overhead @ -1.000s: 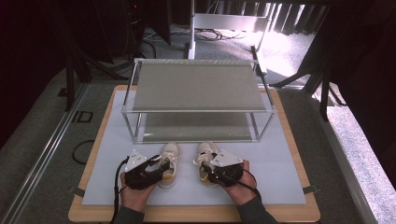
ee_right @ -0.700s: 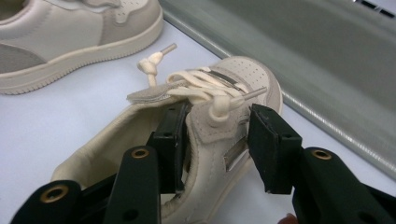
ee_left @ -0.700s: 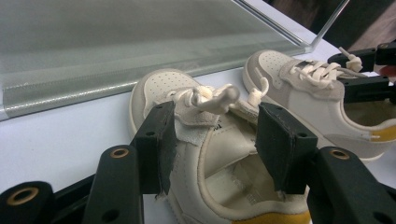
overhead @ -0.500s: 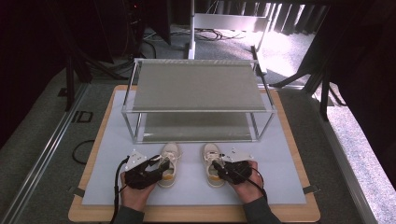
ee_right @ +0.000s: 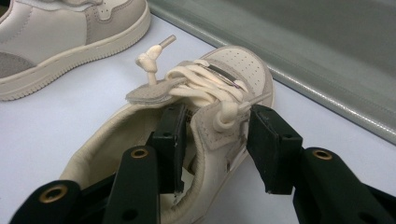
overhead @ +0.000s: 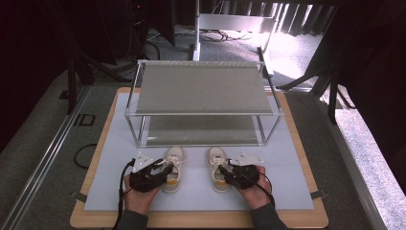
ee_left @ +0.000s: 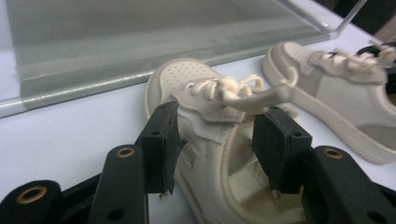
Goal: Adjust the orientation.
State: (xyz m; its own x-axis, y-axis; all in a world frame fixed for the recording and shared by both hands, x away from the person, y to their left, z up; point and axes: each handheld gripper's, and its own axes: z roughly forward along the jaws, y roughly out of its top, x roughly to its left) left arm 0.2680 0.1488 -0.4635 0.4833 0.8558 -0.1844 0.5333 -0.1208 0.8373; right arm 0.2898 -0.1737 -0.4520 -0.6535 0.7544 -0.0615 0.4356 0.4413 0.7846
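since the earlier frame the right tongs (overhead: pixel 229 168) slide sideways onto the right shoe (overhead: pixel 218 167) and, like the left tongs (overhead: pixel 165 168) on the left shoe (overhead: pixel 173 167), have just been closing astride its side wall, not yet clenched, near the surface's (overhead: pixel 201 196) front edge, so lifting looks imminent.

The table (overhead: pixel 297 201) is seen from high above its near edge, looking forward and down, from far off. The rack (overhead: pixel 203 103) is seen past the two shoes. The left gripper (ee_left: pixel 217 135) is looked along from just behind its jaws, very close, toward the left shoe (ee_left: pixel 205 107) and the rack's low shelf (ee_left: pixel 140 42). The right gripper (ee_right: pixel 217 135) is looked along the same way, toward the right shoe (ee_right: pixel 219 79). Both shoes and the shelf are shared by all three views.
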